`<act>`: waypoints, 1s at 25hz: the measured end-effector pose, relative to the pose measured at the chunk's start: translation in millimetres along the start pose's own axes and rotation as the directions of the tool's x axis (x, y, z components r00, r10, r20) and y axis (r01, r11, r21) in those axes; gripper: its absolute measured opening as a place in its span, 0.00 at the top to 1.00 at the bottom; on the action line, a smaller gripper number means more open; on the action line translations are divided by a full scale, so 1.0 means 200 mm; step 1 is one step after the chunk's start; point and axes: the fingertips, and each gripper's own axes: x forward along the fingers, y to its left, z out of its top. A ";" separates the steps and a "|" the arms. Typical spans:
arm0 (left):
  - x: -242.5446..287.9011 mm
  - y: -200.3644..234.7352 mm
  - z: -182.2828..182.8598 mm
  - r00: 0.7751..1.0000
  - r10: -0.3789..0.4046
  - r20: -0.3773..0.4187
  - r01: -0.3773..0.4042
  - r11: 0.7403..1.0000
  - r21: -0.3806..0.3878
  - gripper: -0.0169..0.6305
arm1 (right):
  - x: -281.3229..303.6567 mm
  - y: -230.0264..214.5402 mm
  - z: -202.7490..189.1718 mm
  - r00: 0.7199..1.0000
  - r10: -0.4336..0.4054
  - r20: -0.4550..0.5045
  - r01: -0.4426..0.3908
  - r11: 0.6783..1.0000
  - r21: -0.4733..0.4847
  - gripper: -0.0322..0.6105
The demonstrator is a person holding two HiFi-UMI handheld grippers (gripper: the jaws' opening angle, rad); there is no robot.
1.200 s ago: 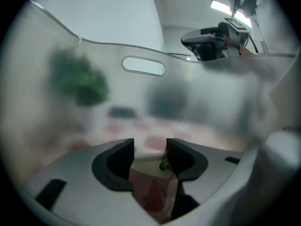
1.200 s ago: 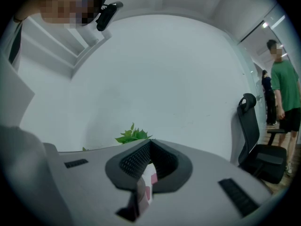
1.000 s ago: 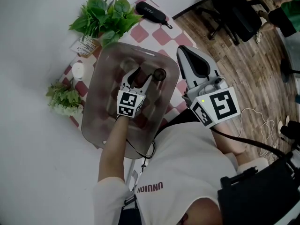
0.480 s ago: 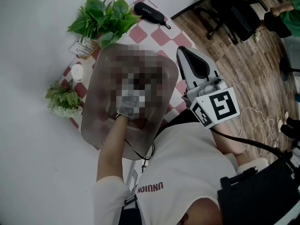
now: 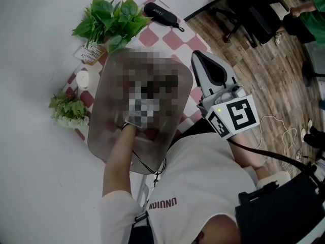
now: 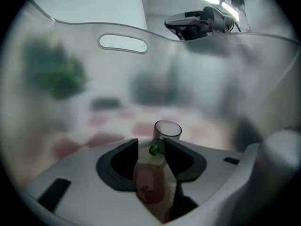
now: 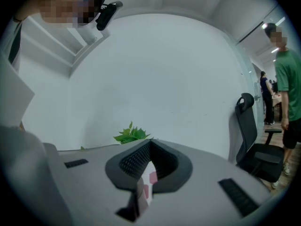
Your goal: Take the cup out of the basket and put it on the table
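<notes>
The translucent grey basket (image 5: 104, 123) sits on the red-checked tablecloth (image 5: 175, 37). The left gripper (image 6: 151, 144) reaches inside it, jaws apart and just closing a little. The green handle (image 6: 155, 148) of the clear cup (image 6: 167, 131) is between their tips, apparently not yet pinched. The cup stands upright in the basket. The right gripper (image 5: 199, 57) hovers beside the basket, jaws together, empty.
</notes>
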 end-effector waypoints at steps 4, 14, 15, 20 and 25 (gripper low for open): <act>0.03 -0.01 -0.01 1.000 -0.006 -0.027 0.008 0.999 0.046 0.73 | 0.00 0.00 0.00 1.000 -0.004 -0.002 0.004 1.000 0.000 0.92; 0.05 -0.01 -0.01 0.998 -0.039 -0.041 0.042 0.996 0.073 0.77 | -0.01 -0.01 0.00 1.000 -0.014 -0.007 0.014 1.000 0.001 0.92; 0.05 -0.01 -0.01 0.998 -0.046 -0.045 0.049 0.996 0.075 0.77 | 0.00 -0.01 -0.01 1.000 -0.014 -0.008 0.014 1.000 0.001 0.92; 0.06 -0.03 -0.03 0.992 -0.099 -0.078 0.108 0.988 0.110 0.79 | -0.01 -0.01 -0.01 1.000 -0.016 -0.010 0.016 1.000 -0.002 0.92; 0.07 -0.03 -0.04 0.986 -0.134 -0.103 0.147 0.981 0.128 0.81 | -0.01 -0.02 -0.01 1.000 -0.020 -0.013 0.020 1.000 -0.004 0.92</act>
